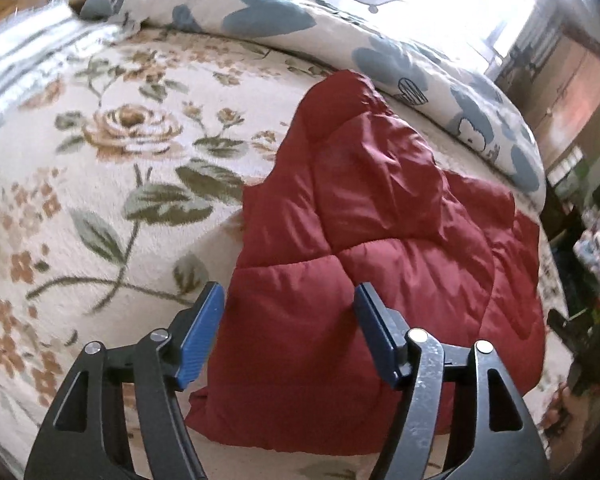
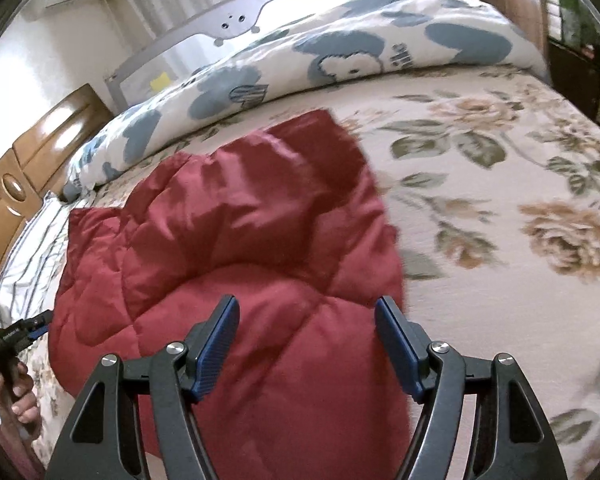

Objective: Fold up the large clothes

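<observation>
Left claw [image 1: 289, 334]: jaws spread wide, holding nothing; blue pads hang above the near left part of the red quilted jacket [image 1: 380, 248].
Right claw [image 2: 306, 346]: jaws spread wide, nothing between them; pads hover over the near middle of the red quilted jacket [image 2: 236, 248], contact cannot be told.
Jacket: lies bunched and partly doubled over on the bed, on the floral bedspread [image 1: 120, 152]; near edge sits under both claws, one puffy flap runs away toward the far side.
Left view, near right edge: the other hand and tool show dimly, blurred.
Right view, near left edge: the left hand [image 2: 18, 396] grips its tool beside the jacket's left edge.
Beyond jacket: blue-and-white printed duvet [image 2: 340, 52] rolled along the far side of the bed.
Far left, right view: wooden headboard [image 2: 32, 156].
</observation>
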`<act>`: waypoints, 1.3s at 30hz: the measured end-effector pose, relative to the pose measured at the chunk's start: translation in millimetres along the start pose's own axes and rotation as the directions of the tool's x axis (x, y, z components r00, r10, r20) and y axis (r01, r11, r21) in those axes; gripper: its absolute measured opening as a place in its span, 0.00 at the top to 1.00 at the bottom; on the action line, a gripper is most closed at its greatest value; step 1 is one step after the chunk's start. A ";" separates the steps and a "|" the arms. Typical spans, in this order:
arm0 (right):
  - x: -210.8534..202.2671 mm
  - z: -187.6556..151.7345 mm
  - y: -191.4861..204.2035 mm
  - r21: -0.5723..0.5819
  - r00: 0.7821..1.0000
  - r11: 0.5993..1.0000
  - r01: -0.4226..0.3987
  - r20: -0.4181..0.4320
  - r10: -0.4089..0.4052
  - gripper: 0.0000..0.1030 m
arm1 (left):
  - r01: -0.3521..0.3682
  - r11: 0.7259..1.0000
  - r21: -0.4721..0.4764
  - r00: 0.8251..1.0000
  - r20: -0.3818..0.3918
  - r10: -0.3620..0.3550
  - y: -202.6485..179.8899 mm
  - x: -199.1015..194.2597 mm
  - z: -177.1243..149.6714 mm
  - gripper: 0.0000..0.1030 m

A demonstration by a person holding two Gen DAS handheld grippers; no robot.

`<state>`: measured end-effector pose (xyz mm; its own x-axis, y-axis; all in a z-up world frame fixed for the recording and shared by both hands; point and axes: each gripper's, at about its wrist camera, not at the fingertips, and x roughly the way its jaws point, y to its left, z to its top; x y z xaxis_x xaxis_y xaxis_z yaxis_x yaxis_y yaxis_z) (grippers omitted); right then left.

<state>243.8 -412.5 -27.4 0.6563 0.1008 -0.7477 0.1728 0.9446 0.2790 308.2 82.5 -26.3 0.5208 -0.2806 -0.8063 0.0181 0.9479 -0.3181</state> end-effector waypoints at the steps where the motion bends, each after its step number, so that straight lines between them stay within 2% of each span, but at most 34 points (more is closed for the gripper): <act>1: -2.8 0.7 -7.1 0.016 1.000 1.000 -0.007 0.002 0.007 0.30 | 0.012 1.000 -0.016 1.000 -0.006 -0.012 3.3 1.6 0.1 0.35; 5: -3.1 1.7 -27.9 0.071 1.000 0.997 -0.024 -0.014 0.025 0.30 | 0.074 0.995 -0.066 0.997 -0.016 -0.075 11.9 4.7 -0.9 0.35; 7: -0.6 0.3 -39.0 0.114 0.999 0.993 -0.043 -0.024 0.046 0.30 | 0.130 0.986 -0.106 0.991 -0.017 -0.133 17.8 6.8 -1.7 0.35; 10: 3.8 -3.0 -49.8 0.174 0.995 0.981 -0.081 -0.037 0.089 0.30 | 0.150 0.978 -0.142 0.988 -0.025 -0.155 23.5 11.7 -0.3 0.35; 16: 16.0 -8.6 -56.6 0.225 0.989 0.968 -0.114 -0.069 0.132 0.30 | 0.195 0.962 -0.192 0.978 -0.031 -0.205 30.8 16.9 0.3 0.35; 21: 26.6 -12.9 -62.2 0.283 0.976 0.943 -0.174 -0.077 0.203 0.23 | 0.218 0.950 -0.223 0.972 -0.040 -0.232 35.2 24.3 1.5 0.30; 25: 36.1 -17.2 -70.9 0.329 0.967 0.921 -0.208 -0.074 0.244 0.23 | 0.236 0.939 -0.251 0.965 -0.049 -0.256 37.1 31.9 3.5 0.29; 26: 38.7 -18.6 -73.7 0.344 0.965 0.915 -0.212 -0.075 0.252 0.22 | 0.238 0.938 -0.253 0.965 -0.050 -0.258 36.5 33.0 4.1 0.29; 28: 43.8 -21.0 -78.5 0.376 0.958 0.898 -0.229 -0.075 0.276 0.20 | 0.246 0.936 -0.252 0.962 -0.057 -0.268 34.8 36.2 5.5 0.21; 30: 48.8 -23.3 -82.2 0.407 0.950 0.879 -0.250 -0.071 0.303 0.19 | 0.253 0.935 -0.249 0.959 -0.065 -0.276 32.0 39.2 6.2 0.21; 32: 52.2 -23.4 -83.6 0.425 0.944 0.865 -0.267 -0.065 0.323 0.18 | 0.262 0.934 -0.243 0.954 -0.081 -0.289 28.4 43.8 6.9 0.16; 39: 69.0 -21.9 -75.4 0.444 0.918 0.838 -0.317 -0.079 0.389 0.13 | 0.267 0.936 -0.229 0.949 -0.109 -0.297 19.6 54.4 8.0 0.13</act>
<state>260.0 -469.9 -113.2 0.6117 0.4842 -0.6256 0.2628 0.6215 0.7380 343.7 87.1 -72.4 0.3958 -0.5641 -0.7246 -0.0391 0.7780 -0.6270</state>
